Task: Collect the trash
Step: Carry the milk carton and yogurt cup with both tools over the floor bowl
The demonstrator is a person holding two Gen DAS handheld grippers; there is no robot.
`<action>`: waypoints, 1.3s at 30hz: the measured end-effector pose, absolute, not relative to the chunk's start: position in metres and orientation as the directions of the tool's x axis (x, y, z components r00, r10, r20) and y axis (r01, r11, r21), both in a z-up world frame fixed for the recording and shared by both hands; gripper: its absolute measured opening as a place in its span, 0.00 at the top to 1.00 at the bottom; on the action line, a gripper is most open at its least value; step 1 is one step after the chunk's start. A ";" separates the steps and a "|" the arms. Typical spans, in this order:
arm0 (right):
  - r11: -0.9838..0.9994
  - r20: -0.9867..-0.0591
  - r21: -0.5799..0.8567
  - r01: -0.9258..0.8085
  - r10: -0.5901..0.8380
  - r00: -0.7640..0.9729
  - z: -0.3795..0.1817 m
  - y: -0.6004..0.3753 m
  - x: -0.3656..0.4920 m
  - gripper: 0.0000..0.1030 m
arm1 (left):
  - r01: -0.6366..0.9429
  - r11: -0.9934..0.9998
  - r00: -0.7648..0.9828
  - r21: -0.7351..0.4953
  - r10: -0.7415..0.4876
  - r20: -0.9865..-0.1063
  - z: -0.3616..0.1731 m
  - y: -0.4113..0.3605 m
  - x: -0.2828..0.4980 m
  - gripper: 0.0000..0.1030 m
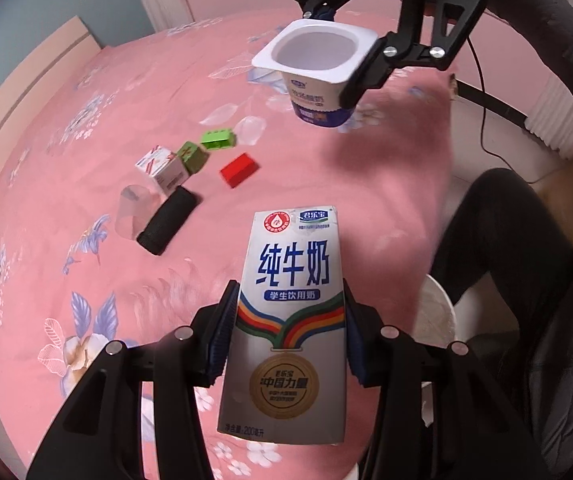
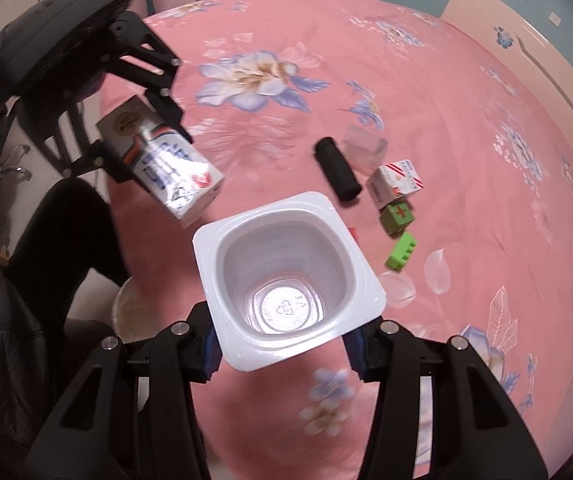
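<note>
Your left gripper (image 1: 288, 328) is clamped on the milk carton (image 1: 286, 320), held in the air over the near edge of the pink floral bedspread (image 1: 86, 280). Your right gripper (image 2: 282, 344) is clamped on the empty white yogurt cup (image 2: 286, 276), also lifted above the bed. Farther back on the cover lie a black roll (image 1: 168, 220), a small white box (image 1: 162, 168), a clear plastic cup (image 1: 132, 212), two green blocks (image 1: 202, 148) and a red block (image 1: 238, 169).

Your left gripper (image 1: 288, 332) and right gripper (image 2: 282, 346) are matte black linkage frames studded with round silver screws, their fingers lined with ribbed blue pads (image 1: 222, 336), and beside the frames your clothing is dark.
</note>
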State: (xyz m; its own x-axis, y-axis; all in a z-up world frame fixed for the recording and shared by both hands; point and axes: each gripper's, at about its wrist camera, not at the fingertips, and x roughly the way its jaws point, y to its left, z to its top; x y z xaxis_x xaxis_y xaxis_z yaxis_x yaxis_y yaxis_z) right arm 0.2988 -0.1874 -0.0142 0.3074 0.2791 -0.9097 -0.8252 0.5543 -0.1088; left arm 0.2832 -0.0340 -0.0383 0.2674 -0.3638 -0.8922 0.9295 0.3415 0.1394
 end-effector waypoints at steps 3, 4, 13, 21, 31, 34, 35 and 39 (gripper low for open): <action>0.540 -0.906 -0.112 -0.834 0.290 0.309 -0.007 -0.186 0.270 0.52 | 0.935 0.321 0.271 0.150 -0.378 -0.885 -0.027 -0.035 0.262 0.52; 0.536 -0.904 -0.116 -0.836 0.291 0.312 -0.005 -0.184 0.262 0.52 | 0.937 0.316 0.269 0.148 -0.382 -0.884 -0.025 -0.035 0.256 0.52; 0.483 -0.907 -0.119 -0.868 0.303 0.293 -0.008 -0.169 0.192 0.52 | 0.949 0.261 0.272 0.176 -0.395 -0.878 -0.018 -0.037 0.194 0.52; 0.431 -0.912 -0.100 -0.897 0.321 0.256 -0.024 -0.153 0.141 0.52 | 0.953 0.243 0.269 0.182 -0.398 -0.877 -0.023 -0.032 0.152 0.52; 0.407 -0.923 -0.058 -0.912 0.326 0.204 -0.058 -0.139 0.109 0.52 | 0.958 0.238 0.242 0.157 -0.387 -0.889 -0.046 -0.026 0.125 0.52; 0.404 -0.930 -0.038 -0.914 0.320 0.180 -0.072 -0.137 0.103 0.52 | 0.960 0.240 0.228 0.141 -0.385 -0.894 -0.057 -0.025 0.121 0.52; 0.405 -0.931 -0.035 -0.914 0.319 0.177 -0.076 -0.137 0.103 0.52 | 0.961 0.241 0.225 0.138 -0.384 -0.895 -0.061 -0.025 0.120 0.52; 0.400 -0.939 0.002 -0.917 0.317 0.136 -0.097 -0.136 0.100 0.52 | 0.964 0.247 0.193 0.102 -0.382 -0.904 -0.080 -0.024 0.118 0.52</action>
State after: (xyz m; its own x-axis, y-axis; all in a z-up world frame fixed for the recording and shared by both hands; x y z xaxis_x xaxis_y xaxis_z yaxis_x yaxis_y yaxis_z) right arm 0.1004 -0.1359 -0.0965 0.1357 0.3167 -0.9388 -0.9166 0.3999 0.0025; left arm 0.1179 -0.0235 -0.0802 0.1934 -0.3820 -0.9037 0.9637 0.2466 0.1020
